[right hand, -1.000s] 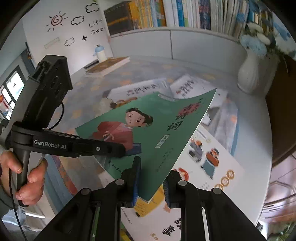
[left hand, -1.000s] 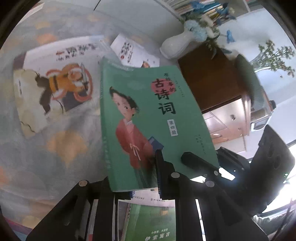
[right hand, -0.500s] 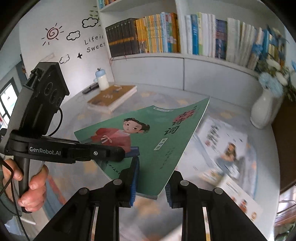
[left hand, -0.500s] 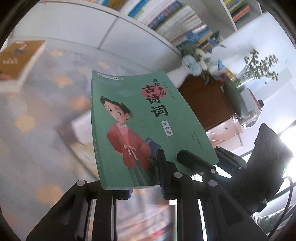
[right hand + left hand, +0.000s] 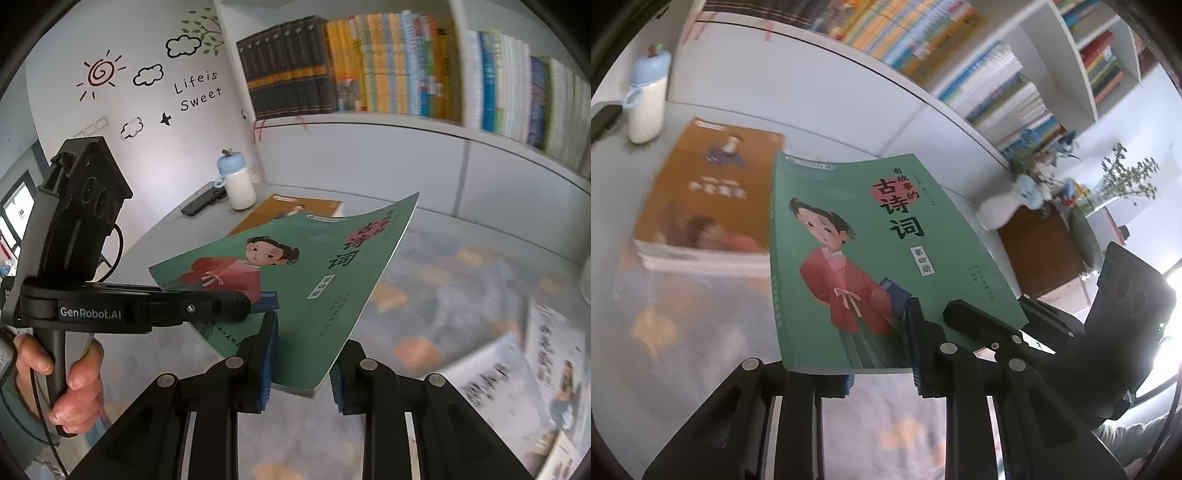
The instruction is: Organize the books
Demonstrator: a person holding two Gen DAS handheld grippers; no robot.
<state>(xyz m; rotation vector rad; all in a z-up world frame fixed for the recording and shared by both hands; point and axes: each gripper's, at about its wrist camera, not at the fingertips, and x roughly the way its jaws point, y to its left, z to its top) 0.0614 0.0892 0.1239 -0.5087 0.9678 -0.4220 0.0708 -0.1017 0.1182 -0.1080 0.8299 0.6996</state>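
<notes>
A green book (image 5: pixel 871 258) with a girl in red on its cover is held in the air above the table by both grippers. My left gripper (image 5: pixel 881 350) is shut on its near edge. My right gripper (image 5: pixel 303 354) is shut on its lower corner, with the book (image 5: pixel 314 273) between its blue pads. The left gripper also shows from the side in the right wrist view (image 5: pixel 221 306), clamped on the cover. An orange-brown book (image 5: pixel 705 192) lies flat on the table just beyond the green one; it also shows in the right wrist view (image 5: pixel 291 208).
A white bottle with a blue cap (image 5: pixel 236 181) and a black remote (image 5: pixel 201 201) stand at the table's far corner. Shelves full of books (image 5: pixel 388 70) run along the back wall. Loose books (image 5: pixel 524 369) lie at the right. A white vase (image 5: pixel 997 210) and a wooden cabinet (image 5: pixel 1045 251) stand at the right.
Both grippers have carried the green book up and to the left, away from the loose books. The orange-brown book and the white bottle have come into view behind it.
</notes>
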